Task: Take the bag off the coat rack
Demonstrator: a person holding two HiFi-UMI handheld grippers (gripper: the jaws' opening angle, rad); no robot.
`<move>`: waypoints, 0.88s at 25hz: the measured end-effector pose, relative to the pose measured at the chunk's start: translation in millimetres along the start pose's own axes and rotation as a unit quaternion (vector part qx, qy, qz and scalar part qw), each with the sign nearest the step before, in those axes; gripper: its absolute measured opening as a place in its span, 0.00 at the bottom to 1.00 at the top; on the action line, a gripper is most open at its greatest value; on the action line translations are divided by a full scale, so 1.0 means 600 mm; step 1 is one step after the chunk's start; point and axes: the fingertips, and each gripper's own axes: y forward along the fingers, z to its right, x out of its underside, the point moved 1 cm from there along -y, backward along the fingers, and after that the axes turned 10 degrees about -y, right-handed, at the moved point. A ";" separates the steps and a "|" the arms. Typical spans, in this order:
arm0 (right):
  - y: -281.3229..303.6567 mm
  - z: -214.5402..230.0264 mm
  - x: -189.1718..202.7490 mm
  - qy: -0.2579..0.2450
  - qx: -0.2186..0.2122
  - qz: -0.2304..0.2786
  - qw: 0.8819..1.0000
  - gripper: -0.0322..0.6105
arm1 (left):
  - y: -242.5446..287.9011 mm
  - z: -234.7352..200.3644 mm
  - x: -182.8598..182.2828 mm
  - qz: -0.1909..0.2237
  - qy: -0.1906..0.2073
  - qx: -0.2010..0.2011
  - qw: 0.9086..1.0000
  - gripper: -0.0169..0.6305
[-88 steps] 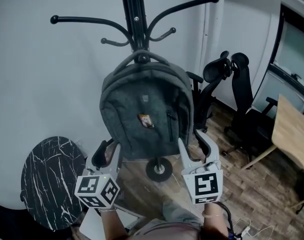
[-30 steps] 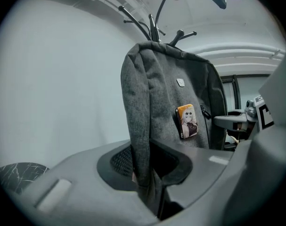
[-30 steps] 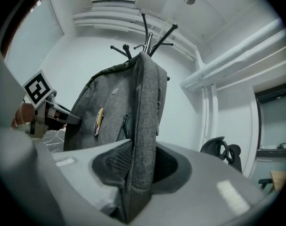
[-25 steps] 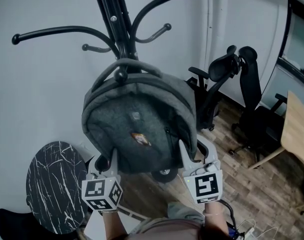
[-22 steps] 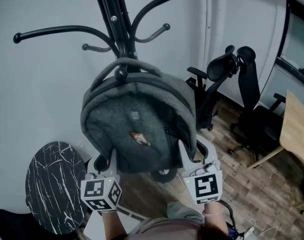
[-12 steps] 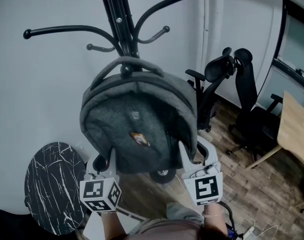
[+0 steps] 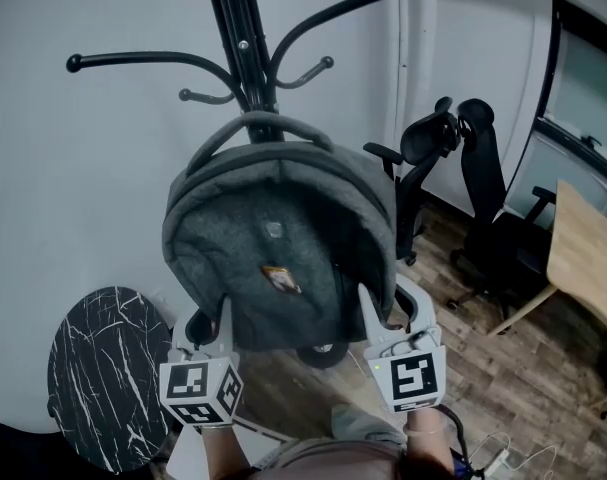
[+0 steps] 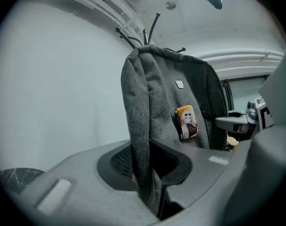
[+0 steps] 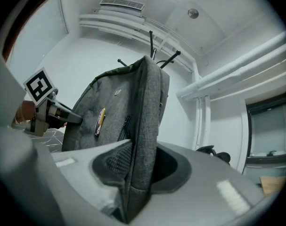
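Head view: dark grey fabric backpack hangs centre frame, tilted out from the black metal coat rack, its top loop up against the pole. Left gripper pinches the bag's lower left edge and right gripper the lower right edge; both jaw pairs are clamped on fabric.

Risk: the thin folds may slip from the pads under the bag's weight, or the loop may snag a hook and rock the rack.

Hidden: the hook under the loop, so it cannot be told whether the loop is free. Bag's underside and shoulder straps are out of sight.
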 end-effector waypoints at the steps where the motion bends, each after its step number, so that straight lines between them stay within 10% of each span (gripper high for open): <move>1: -0.004 0.000 -0.003 -0.001 0.001 0.000 1.000 0.21 | -0.004 0.001 -0.001 0.001 0.000 0.001 1.000 0.14; 22: -0.116 -0.032 -0.023 -0.014 0.009 -0.028 0.999 0.21 | -0.125 0.035 0.020 0.006 -0.006 0.011 1.000 0.14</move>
